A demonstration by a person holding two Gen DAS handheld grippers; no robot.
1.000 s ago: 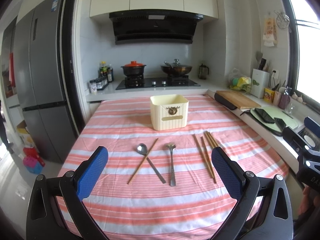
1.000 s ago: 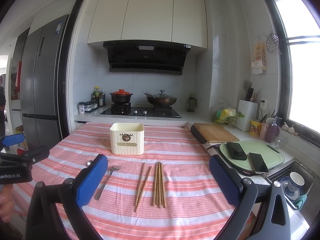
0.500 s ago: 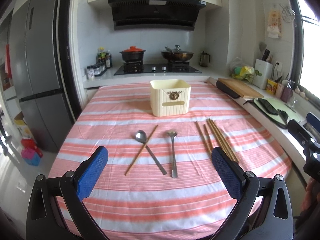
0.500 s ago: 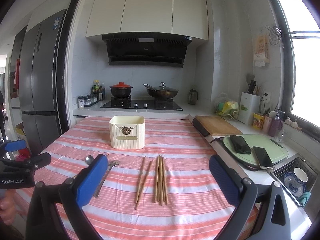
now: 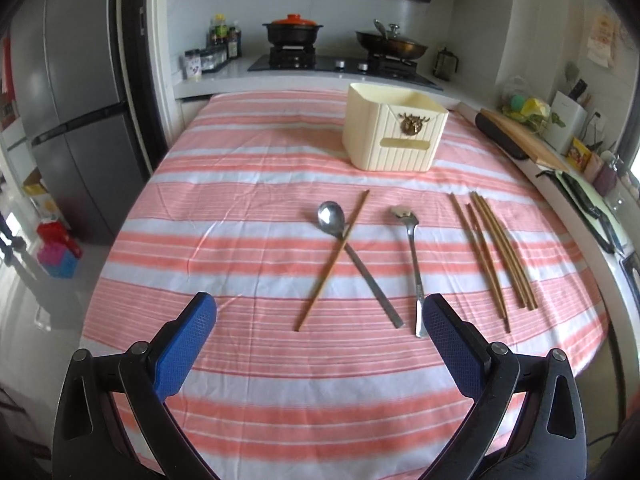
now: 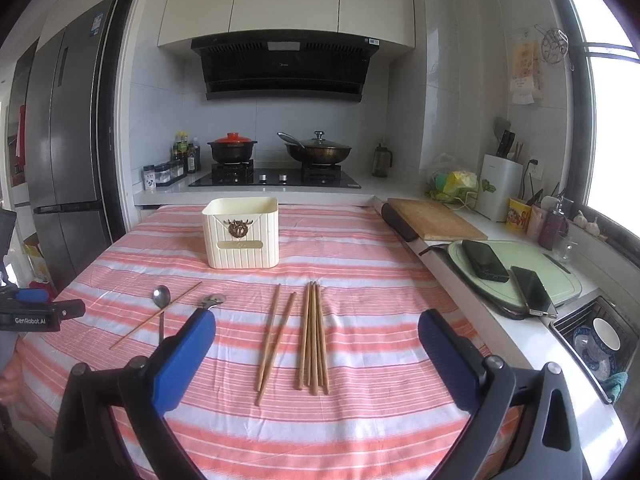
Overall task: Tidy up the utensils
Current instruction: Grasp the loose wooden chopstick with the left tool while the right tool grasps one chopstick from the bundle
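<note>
Left gripper [image 5: 316, 322] and right gripper [image 6: 316, 330], both spread wide and empty, above a striped tablecloth [image 5: 248, 184]. The right view's near pad hides most of the fork [image 6: 213, 301]; the left view shows it whole [image 5: 412, 264]. One spoon [image 5: 340, 232] lies crossed by a single chopstick [image 5: 332, 260]. To the right lie a loose pair [image 6: 276, 336] and a bundle [image 6: 313, 338], its count unclear. One cream utensil box [image 6: 240, 240] stands at the far centre. Only the right view shows two phones [image 6: 506, 276].
</note>
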